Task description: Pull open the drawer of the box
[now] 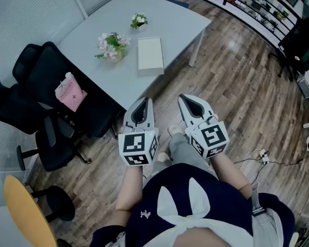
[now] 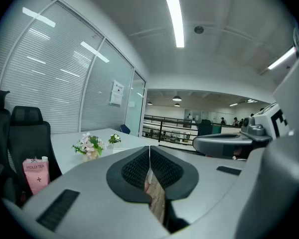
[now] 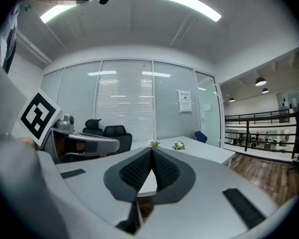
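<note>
A flat white box (image 1: 150, 55) lies on the grey table (image 1: 170, 27), beside a pot of pink flowers (image 1: 112, 46). My left gripper (image 1: 141, 105) and right gripper (image 1: 190, 103) hover side by side over the wooden floor, short of the table's near edge. Both are shut with nothing between the jaws. In the left gripper view the left gripper (image 2: 149, 148) points toward the table with the flowers (image 2: 90, 146); the right gripper's body shows at the right. In the right gripper view the right gripper (image 3: 152, 151) has its pads pressed together before the table edge (image 3: 209, 153).
Black office chairs (image 1: 38, 94) stand left of the table, one bearing a pink carton (image 1: 69, 92). A smaller flower pot (image 1: 139, 20) sits farther back on the table. A yellow round seat (image 1: 23, 210) is at bottom left. Cables (image 1: 260, 157) lie on the floor at right.
</note>
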Action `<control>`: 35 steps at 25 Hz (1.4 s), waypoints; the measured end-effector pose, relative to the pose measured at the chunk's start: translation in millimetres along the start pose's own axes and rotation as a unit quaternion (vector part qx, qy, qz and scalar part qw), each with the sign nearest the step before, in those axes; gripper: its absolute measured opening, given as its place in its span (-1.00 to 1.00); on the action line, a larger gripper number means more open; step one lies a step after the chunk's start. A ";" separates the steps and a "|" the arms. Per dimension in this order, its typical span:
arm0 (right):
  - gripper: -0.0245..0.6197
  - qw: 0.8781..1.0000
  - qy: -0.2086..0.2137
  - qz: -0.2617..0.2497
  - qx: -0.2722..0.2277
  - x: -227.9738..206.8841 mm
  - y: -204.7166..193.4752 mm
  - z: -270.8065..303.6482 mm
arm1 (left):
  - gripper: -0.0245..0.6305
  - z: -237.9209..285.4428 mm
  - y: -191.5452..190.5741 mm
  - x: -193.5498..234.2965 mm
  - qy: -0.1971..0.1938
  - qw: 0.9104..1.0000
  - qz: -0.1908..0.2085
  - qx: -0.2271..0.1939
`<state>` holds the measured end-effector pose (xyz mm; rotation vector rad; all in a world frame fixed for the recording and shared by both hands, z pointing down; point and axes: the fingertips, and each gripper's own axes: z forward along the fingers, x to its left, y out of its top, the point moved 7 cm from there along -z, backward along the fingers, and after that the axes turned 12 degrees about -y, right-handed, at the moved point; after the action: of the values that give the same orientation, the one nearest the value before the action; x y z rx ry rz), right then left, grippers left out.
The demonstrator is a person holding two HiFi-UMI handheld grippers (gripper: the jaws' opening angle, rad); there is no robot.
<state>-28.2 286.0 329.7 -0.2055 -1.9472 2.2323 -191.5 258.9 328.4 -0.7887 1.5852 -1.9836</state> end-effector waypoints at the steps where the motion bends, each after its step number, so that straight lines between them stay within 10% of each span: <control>1: -0.91 1.000 -0.002 0.000 -0.004 -4.1 0.7 2.0 | -0.85 3.4 -0.5 0.7 0.000 1.000 -0.001 0.002; 35: -0.39 0.992 0.095 -0.070 0.036 -136.1 -3.0 179.2 | -0.26 152.8 14.6 93.5 0.064 0.995 -0.028 0.068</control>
<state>66.1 83.4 355.9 -0.2542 -1.7260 2.1053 -152.5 85.0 352.3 -0.6716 1.4932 -2.1963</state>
